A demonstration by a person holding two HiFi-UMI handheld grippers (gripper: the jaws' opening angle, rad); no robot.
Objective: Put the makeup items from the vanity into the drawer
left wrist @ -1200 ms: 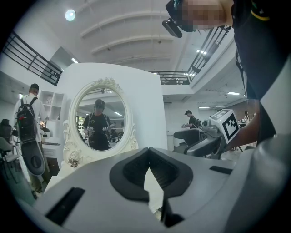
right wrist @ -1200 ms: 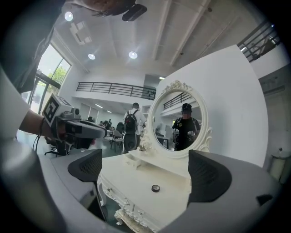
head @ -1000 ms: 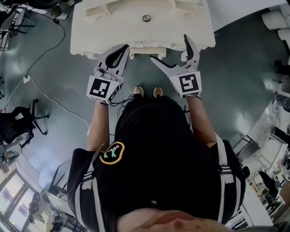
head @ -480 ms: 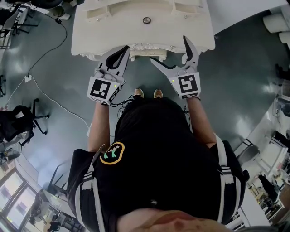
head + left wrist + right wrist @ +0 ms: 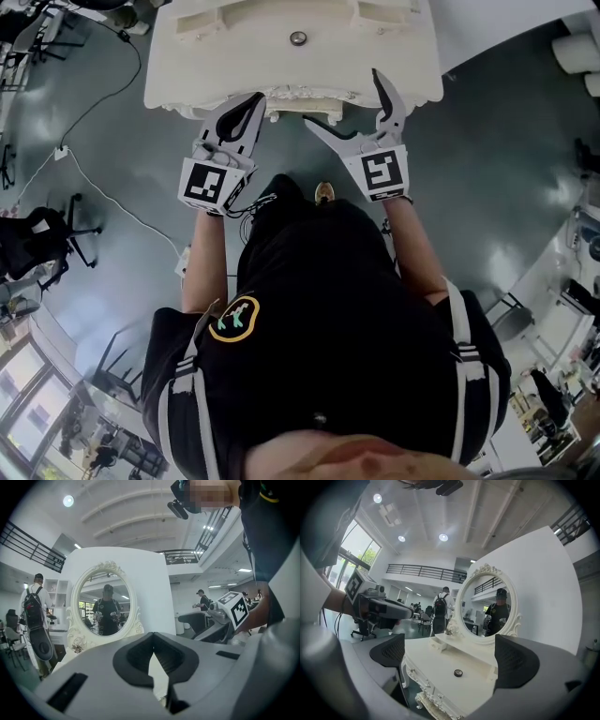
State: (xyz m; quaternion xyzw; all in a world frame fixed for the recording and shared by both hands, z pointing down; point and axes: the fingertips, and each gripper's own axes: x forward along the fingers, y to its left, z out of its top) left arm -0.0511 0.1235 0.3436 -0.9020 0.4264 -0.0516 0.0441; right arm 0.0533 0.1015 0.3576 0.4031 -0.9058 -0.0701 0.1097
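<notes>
A small dark round makeup item (image 5: 298, 38) lies alone on the cream vanity top (image 5: 234, 56); the right gripper view shows this item (image 5: 458, 672) ahead, between my spread jaws. My right gripper (image 5: 345, 98) is open and empty, hovering at the vanity's front edge. My left gripper (image 5: 242, 114) is shut on nothing, its tips at the front edge left of the carved drawer front (image 5: 292, 93). In the left gripper view the closed pads (image 5: 176, 656) point at the oval mirror (image 5: 104, 604). The drawer looks closed.
The vanity has a raised back shelf with small compartments (image 5: 217, 17) and an oval mirror (image 5: 486, 604). Grey floor surrounds it, with a white cable (image 5: 103, 192) and an office chair (image 5: 37, 244) at the left. People stand in the room behind.
Both grippers have drifted slightly up toward the vanity edge, and the right one a little left. One shoe has slid out of sight under the body. Jaw states are unchanged.
</notes>
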